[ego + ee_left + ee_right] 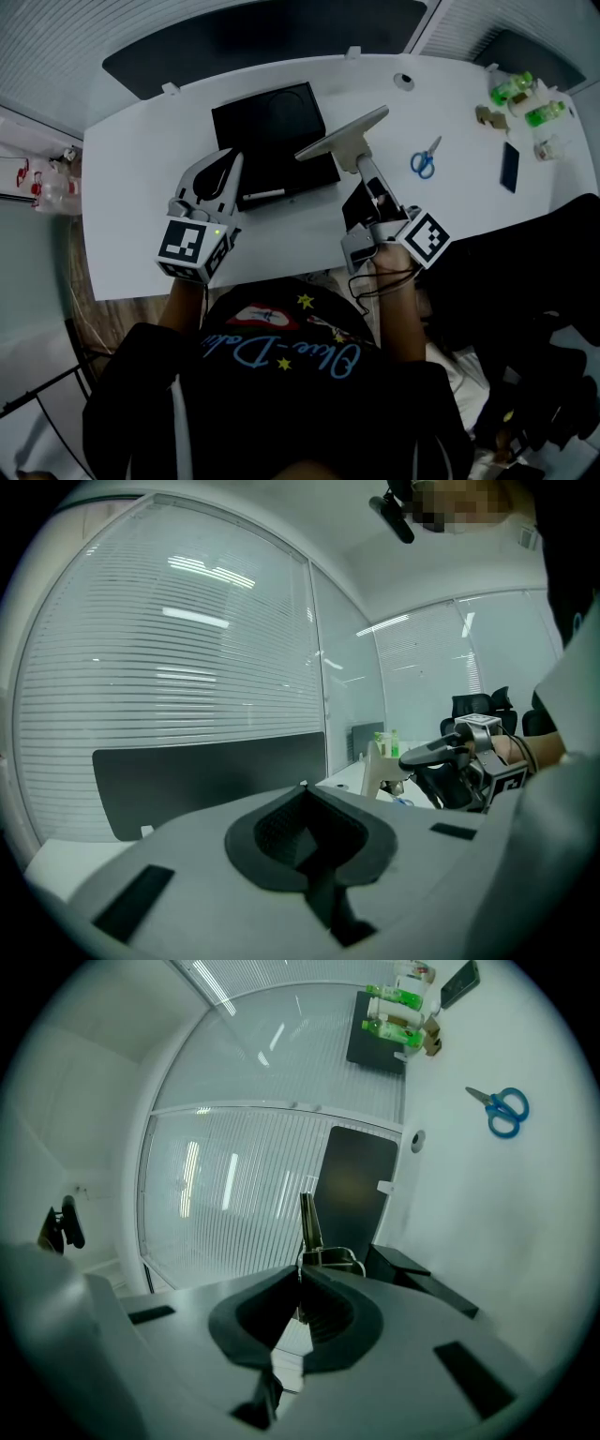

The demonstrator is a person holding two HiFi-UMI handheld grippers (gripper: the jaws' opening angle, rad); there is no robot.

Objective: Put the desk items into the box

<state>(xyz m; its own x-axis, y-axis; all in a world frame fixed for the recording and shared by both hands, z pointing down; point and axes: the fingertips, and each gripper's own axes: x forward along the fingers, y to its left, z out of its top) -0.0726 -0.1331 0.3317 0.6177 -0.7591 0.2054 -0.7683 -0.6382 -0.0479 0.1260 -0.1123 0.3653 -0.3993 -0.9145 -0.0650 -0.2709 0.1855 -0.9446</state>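
The right tool (300,1274) is gripping shut on the thin stem of one grey stand (342,139), holding its plate tilted at the right edge of the one black box (272,122). The left tool (305,787) is hovering closed and empty by the box's left edge. One pen (263,195) is lying along the box's near edge. One pair of blue scissors (424,160), two green bottles (514,89) and one dark phone (509,167) are sitting on the white bench (450,234), well to the right.
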